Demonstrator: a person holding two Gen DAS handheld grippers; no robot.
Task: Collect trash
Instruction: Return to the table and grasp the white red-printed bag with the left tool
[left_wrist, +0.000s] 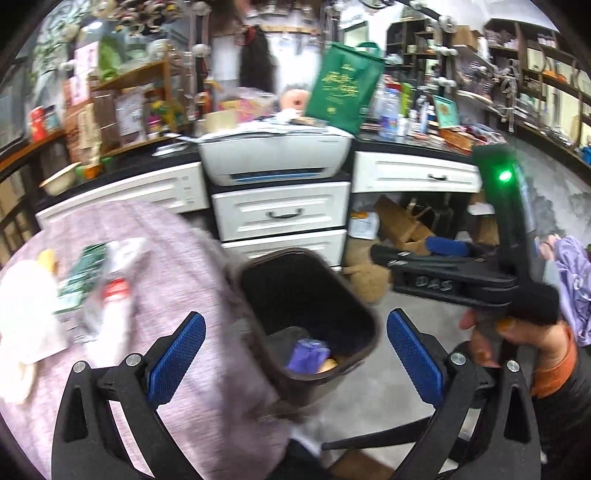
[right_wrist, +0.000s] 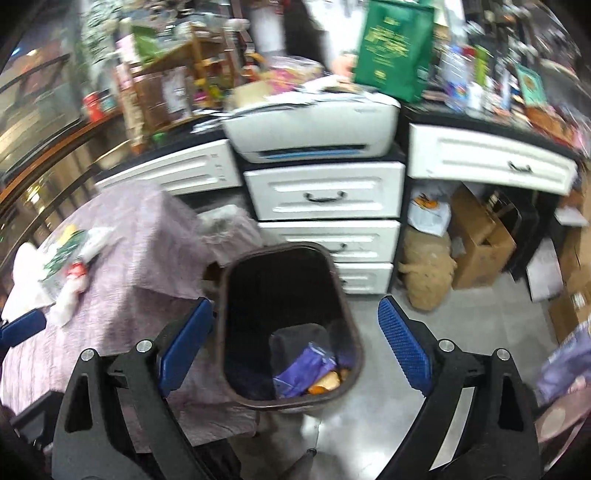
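A dark brown trash bin stands on the floor beside a table with a pink cloth. A purple wrapper and orange scraps lie in its bottom. Trash lies at the table's left: a green packet, a white wrapper with a red band and white tissue. My left gripper is open and empty above the bin. My right gripper is open and empty over the bin; it also shows at the right of the left wrist view.
White drawers with a printer on top stand behind the bin. Cardboard boxes and a tan sack sit under the desk at right. A green bag stands on the cluttered counter.
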